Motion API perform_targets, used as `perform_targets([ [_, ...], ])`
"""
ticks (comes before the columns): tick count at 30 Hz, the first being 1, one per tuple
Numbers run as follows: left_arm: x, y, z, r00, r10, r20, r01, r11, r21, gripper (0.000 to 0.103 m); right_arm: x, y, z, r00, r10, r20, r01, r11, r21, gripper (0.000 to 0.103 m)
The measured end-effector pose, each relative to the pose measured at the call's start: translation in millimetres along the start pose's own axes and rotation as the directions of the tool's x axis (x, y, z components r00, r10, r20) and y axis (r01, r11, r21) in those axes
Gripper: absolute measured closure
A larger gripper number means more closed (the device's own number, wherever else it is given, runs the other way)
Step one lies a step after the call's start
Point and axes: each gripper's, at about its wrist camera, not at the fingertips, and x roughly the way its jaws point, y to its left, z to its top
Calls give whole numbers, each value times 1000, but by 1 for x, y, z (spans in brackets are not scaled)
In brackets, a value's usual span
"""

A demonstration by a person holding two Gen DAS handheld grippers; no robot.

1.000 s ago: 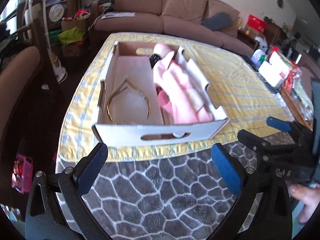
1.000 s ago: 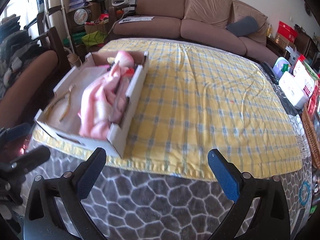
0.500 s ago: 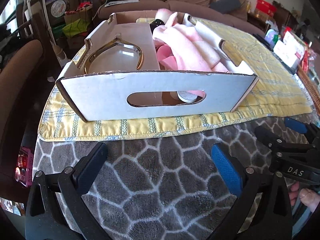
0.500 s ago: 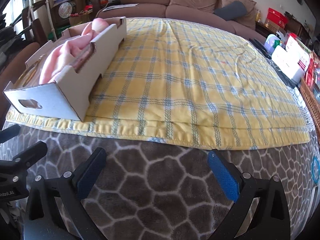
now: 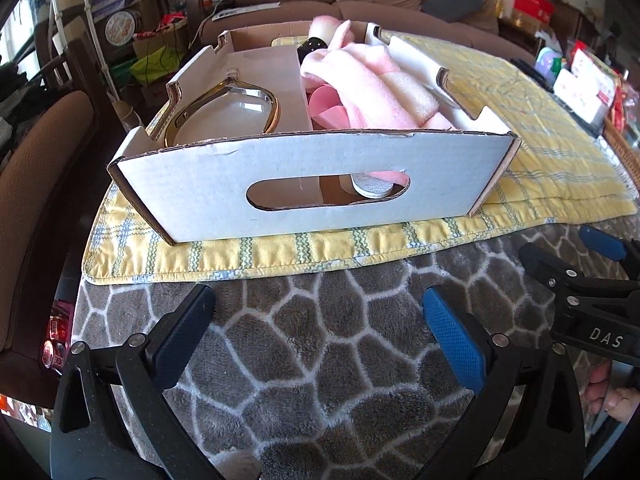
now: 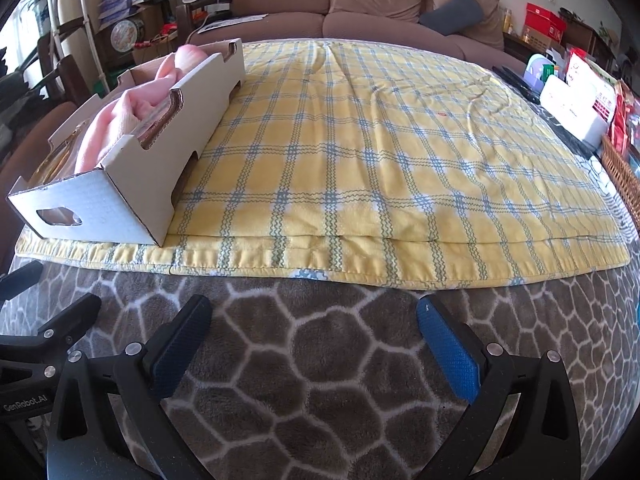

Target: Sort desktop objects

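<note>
A white cardboard box [image 5: 312, 184] stands on the yellow plaid cloth [image 6: 380, 152] at the table's left; it also shows in the right wrist view [image 6: 120, 184]. Inside lie a pink towel [image 5: 368, 84], a gold-rimmed mirror [image 5: 228, 108], a black bottle [image 5: 310, 46] and a round grey disc [image 5: 372, 188] seen through the handle slot. My left gripper [image 5: 316, 332] is open and empty, low over the grey patterned blanket [image 5: 320, 360] just in front of the box. My right gripper [image 6: 312, 340] is open and empty, low over the blanket to the right of the box.
A brown sofa [image 6: 360, 4] stands behind the table. White boxes and packets [image 6: 576, 96] and a wicker basket [image 6: 624, 176] line the right edge. A brown chair [image 5: 36, 184] and shelves with clutter [image 5: 120, 20] stand at the left.
Both grippers have dropped low and come near the table's front edge. The box now fills more of the left wrist view. Both stay open.
</note>
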Motion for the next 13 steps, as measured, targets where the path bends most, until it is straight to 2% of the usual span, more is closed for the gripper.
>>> perform_targets([
  [13,-1,2,2,1000,1,1,-1,1000,2,0,0,0,0,1000,0,0,0,1000,0,0],
])
